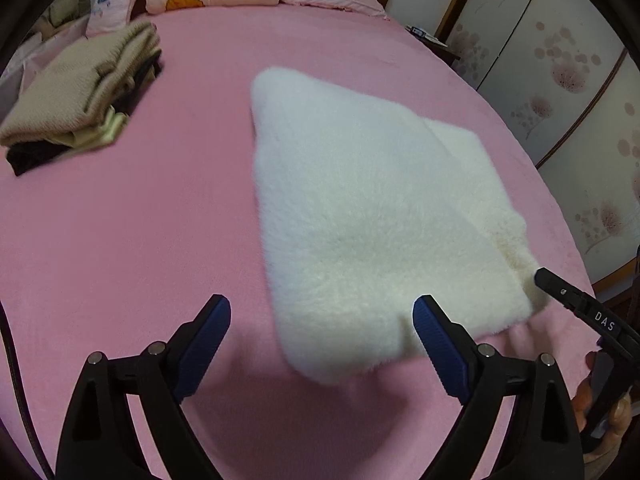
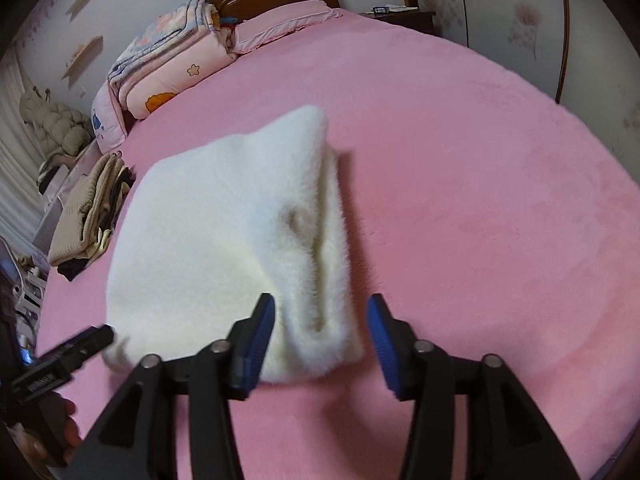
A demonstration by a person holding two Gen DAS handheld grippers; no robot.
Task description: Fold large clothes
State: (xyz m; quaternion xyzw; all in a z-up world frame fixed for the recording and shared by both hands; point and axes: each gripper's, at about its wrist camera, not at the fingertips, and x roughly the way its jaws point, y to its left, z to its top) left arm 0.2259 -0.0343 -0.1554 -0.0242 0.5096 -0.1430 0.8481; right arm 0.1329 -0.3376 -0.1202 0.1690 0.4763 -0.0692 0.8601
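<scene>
A folded white fluffy garment (image 1: 372, 216) lies on the pink bed (image 1: 140, 220); it also shows in the right wrist view (image 2: 232, 232). My left gripper (image 1: 322, 340) is open and empty, its jaws wide apart just in front of the garment's near edge. My right gripper (image 2: 322, 340) is open, its jaws standing either side of the garment's near right corner without closing on it. The right gripper's tip shows in the left wrist view (image 1: 560, 292) beside the garment's right corner. The left gripper's tip shows in the right wrist view (image 2: 92, 340) at the garment's left corner.
A stack of folded clothes (image 1: 80, 92), beige on top, sits at the left of the bed, also in the right wrist view (image 2: 88, 220). Folded pink quilts and pillows (image 2: 172, 68) lie by the headboard. A flowered wardrobe (image 1: 560, 80) stands on the right.
</scene>
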